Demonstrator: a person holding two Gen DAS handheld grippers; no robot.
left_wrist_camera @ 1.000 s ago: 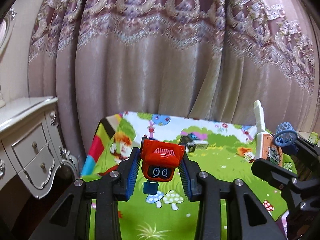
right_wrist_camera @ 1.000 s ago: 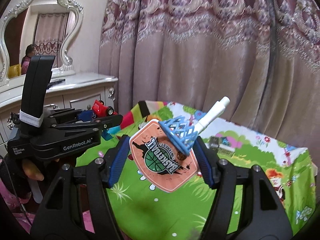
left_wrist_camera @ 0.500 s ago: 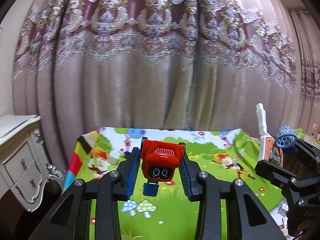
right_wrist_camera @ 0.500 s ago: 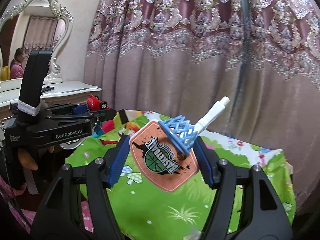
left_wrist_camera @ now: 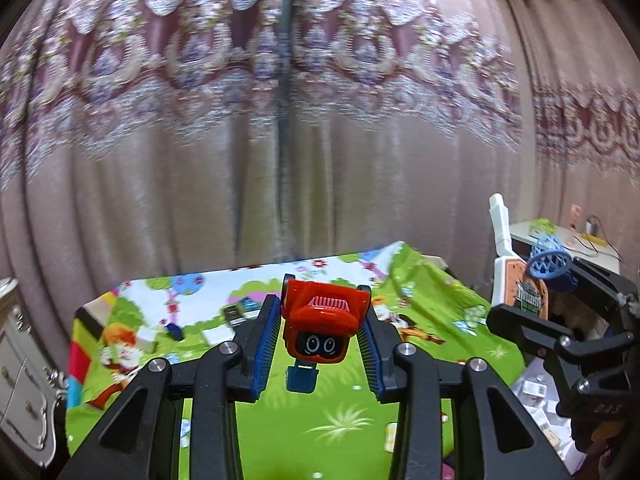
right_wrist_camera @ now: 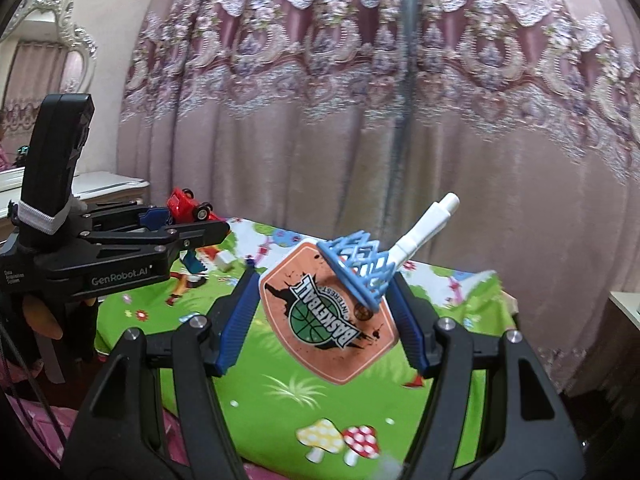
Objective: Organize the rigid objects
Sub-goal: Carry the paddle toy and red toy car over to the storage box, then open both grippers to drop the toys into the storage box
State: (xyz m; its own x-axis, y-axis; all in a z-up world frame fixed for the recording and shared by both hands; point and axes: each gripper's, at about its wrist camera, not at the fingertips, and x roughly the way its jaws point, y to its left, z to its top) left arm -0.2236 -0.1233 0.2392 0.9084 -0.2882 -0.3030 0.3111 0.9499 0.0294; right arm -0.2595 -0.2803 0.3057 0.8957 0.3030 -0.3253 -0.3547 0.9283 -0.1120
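My left gripper (left_wrist_camera: 319, 312) is shut on a red toy car (left_wrist_camera: 320, 322) with cartoon eyes and a blue front piece, held in the air above a green cartoon play mat (left_wrist_camera: 340, 412). My right gripper (right_wrist_camera: 325, 292) is shut on an orange toy basketball backboard (right_wrist_camera: 320, 320) with a blue hoop (right_wrist_camera: 358, 264) and a white post. In the left wrist view the right gripper (left_wrist_camera: 532, 308) and its backboard (left_wrist_camera: 524, 292) show at the right edge. The left gripper (right_wrist_camera: 188, 220) with the red car (right_wrist_camera: 186, 206) shows at the left of the right wrist view.
Small toys and blocks (left_wrist_camera: 236, 314) lie on the far part of the mat. A pink patterned curtain (left_wrist_camera: 280, 120) hangs behind it. A white dresser (left_wrist_camera: 20, 368) stands left, a mirror (right_wrist_camera: 36, 60) above it. A white desk (left_wrist_camera: 560, 236) with small items sits right. Boxes (left_wrist_camera: 536, 396) lie low right.
Both grippers have swung to the right and slightly up, each keeping its toy. The dresser has slid toward the left edge, and the white desk at the right has come into view.
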